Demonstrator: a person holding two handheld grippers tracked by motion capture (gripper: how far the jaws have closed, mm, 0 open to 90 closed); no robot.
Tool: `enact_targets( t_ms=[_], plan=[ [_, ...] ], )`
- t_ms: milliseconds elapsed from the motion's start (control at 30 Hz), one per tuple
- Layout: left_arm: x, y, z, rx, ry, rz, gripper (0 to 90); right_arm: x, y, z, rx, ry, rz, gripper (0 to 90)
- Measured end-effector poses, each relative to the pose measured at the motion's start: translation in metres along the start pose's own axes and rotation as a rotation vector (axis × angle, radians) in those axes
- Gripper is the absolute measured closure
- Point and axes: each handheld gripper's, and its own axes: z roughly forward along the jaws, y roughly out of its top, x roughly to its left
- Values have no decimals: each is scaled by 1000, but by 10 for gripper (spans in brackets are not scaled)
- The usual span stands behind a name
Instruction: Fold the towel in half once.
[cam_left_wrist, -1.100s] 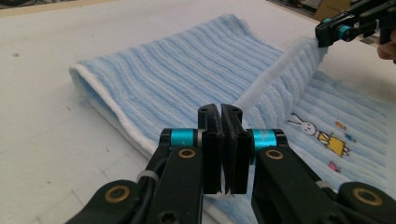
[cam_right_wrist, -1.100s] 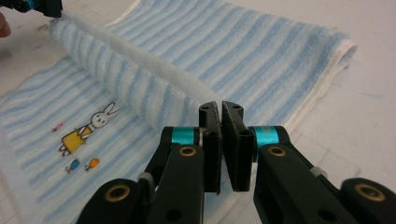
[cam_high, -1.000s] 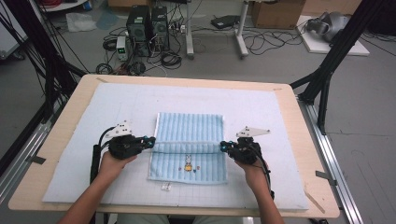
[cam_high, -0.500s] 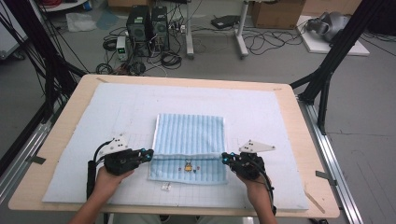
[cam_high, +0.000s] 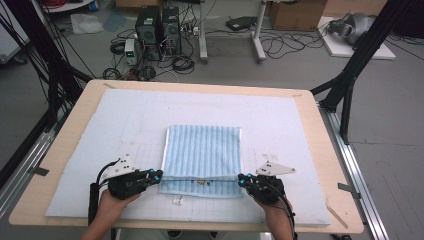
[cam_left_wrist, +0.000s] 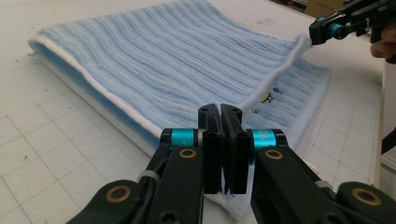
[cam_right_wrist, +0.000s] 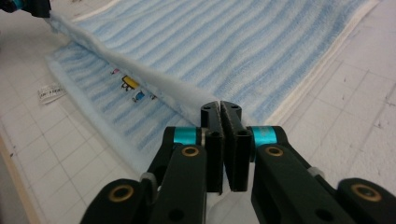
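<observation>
Both grippers are pinched shut on the two corners of the upper layer of a light-blue striped towel (cam_high: 202, 152), folding it toward the person's side of the table. The left gripper (cam_high: 156, 174) has its jaws pressed together on the left corner of the folded-over edge; in the left gripper view the left gripper (cam_left_wrist: 220, 112) has terry cloth running away from its tips toward the right gripper (cam_left_wrist: 321, 29) at the far corner. The right gripper (cam_high: 242, 179) is likewise clamped on the right corner, and in the right gripper view the thick rolled edge leads straight out from the tips of the right gripper (cam_right_wrist: 220, 108).

The towel lies on the white gridded mat (cam_high: 300, 130), its fold line on the far side of the fingers and its lower layer spread flat beneath and just past the tips. A strip of that lower layer, with small embroidered figures (cam_right_wrist: 130, 85), is uncovered on the near side of the held edge, and a small white label (cam_right_wrist: 50, 93) lies on the mat just beyond it.

To do the fold well, in my judgement, the held edge should be kept taut between the two sets of tips, both corners carried on evenly until they sit over the lower layer's corners, and lowered before release. If one hand leads, the edges would likely land skewed.
</observation>
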Motion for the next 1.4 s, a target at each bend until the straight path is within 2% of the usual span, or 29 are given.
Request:
enact_targets(
  t_ms=[133,200,333,433,500,600,700,767,933,1067,1133,1167,1233,1300,1400],
  plan=[
    [-1,-4,-2,13,-10,-7,869,1,-4,-3,9,-9,-1,890],
    [-2,-4,-2,23,-15,-2,867,0,-6,-4,8,-16,6,850],
    [-2,-4,0,27,-18,4,868,-1,-5,-4,-7,-46,13,682],
    [-2,-3,0,18,-18,-4,867,-1,-5,-3,-31,-21,18,546],
    [-2,-4,0,16,-16,-5,867,-2,-4,1,-18,11,30,492],
    [-2,-4,0,20,-19,-3,868,-1,-8,10,49,20,12,547],
    [-2,-4,0,21,-22,-1,868,1,-11,16,100,37,-18,764],
    [-3,-4,-1,20,-20,-4,868,2,-10,14,87,38,-39,889],
    [-5,-3,-4,12,-30,-2,868,4,-8,7,85,47,-58,894],
    [-7,-3,-6,5,-27,1,868,7,-6,3,61,52,-64,891],
    [-6,-3,-6,4,-29,1,868,8,-5,2,54,96,-63,739],
    [-6,-3,-6,7,-29,-1,868,8,-6,3,63,92,-62,671],
    [-6,-3,-5,11,-30,1,868,9,-9,8,96,84,-81,642],
    [-6,-4,-5,9,-29,1,868,11,-12,13,125,75,-104,659],
    [-5,-4,-5,9,-28,-5,868,10,-11,14,121,69,-114,780]
  ],
)
